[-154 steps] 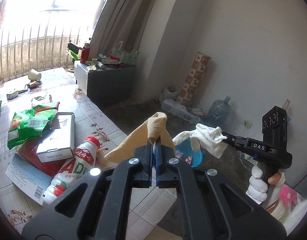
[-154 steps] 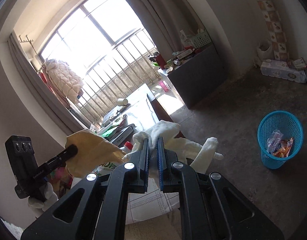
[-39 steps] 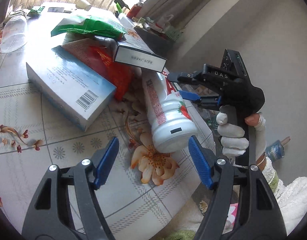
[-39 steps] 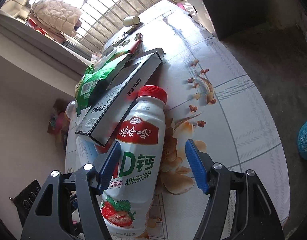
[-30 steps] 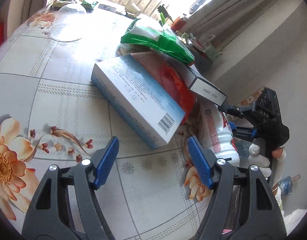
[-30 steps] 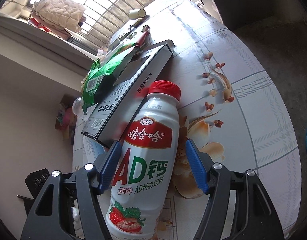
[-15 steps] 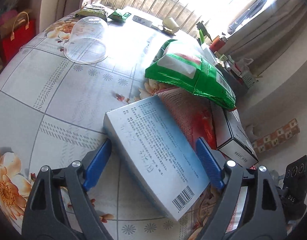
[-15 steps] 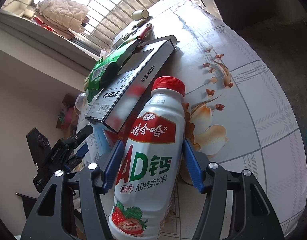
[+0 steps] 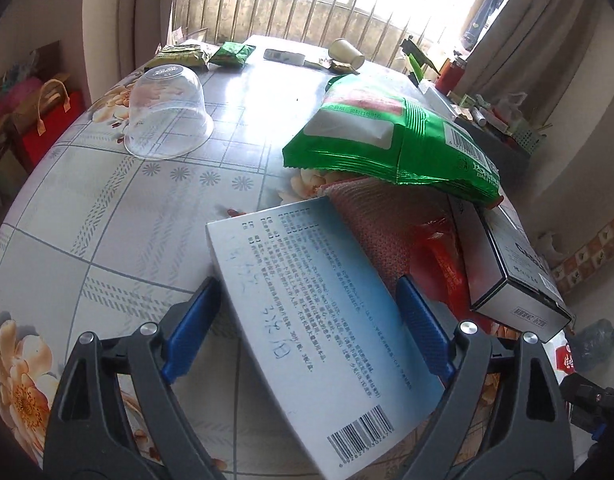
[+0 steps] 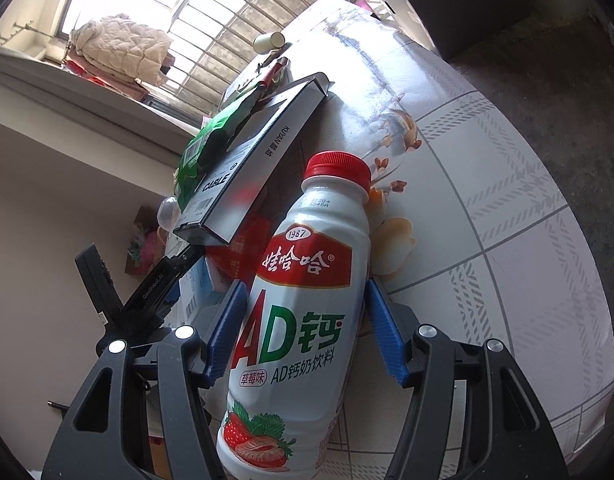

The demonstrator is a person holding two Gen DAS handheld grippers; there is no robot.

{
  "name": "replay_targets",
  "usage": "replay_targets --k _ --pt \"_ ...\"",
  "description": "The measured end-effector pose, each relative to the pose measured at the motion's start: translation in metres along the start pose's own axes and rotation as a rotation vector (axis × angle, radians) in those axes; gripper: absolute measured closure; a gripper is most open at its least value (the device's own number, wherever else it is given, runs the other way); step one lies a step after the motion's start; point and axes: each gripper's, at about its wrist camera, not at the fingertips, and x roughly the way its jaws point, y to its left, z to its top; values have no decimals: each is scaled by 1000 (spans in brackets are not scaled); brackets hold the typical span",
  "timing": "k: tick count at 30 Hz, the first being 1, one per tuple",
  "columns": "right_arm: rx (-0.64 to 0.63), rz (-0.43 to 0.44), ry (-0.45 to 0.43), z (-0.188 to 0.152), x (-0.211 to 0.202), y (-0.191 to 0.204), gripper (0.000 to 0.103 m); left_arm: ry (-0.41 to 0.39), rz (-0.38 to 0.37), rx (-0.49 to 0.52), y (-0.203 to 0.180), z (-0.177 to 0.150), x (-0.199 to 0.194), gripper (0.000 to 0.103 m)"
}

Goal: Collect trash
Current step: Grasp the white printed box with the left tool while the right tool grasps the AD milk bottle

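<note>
Bright daylight comes in through the barred window (image 9: 307, 4) at the back. The glass there is so bright it looks almost white. The shiny tabletop (image 9: 107, 200) shows white glare near the window, and the green bag (image 9: 391, 144) gleams too. Both pictures are round and bent at the edges, with dark corners. Near things look sharp. In the right wrist view the grey box (image 10: 251, 160) casts a soft shadow.
</note>
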Motion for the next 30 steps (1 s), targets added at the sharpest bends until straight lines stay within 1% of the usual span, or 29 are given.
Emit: replay_targets --k 8,12,15,18,21,24,26,28,30 --pt "11 14 2 -2 -4 -6 44 6 -6 90 26 -9 -21 19" --pt "13 20 1 -2 -6 -8 44 13 14 172 44 -16 -37 19" --pt "19 28 -1 -2 -6 -10 44 43 2 162 57 -18 -46 20" --pt "22 30 -2 -2 -5 -11 44 44 -22 105 66 -16 -50 20" --pt "20 22 -1 -2 -5 -10 44 43 -20 73 63 -12 -48 19" --pt "22 18 -2 -2 -5 -10 44 60 30 104 51 -15 -38 19" --pt "25 20 -3 -3 -5 -10 44 81 41 128 43 -19 -31 19" --pt "30 24 -3 -3 -5 -11 44 84 17 156 38 -24 -28 19" --pt "29 23 -3 -3 -5 -11 44 71 -11 203 33 -29 -30 28"
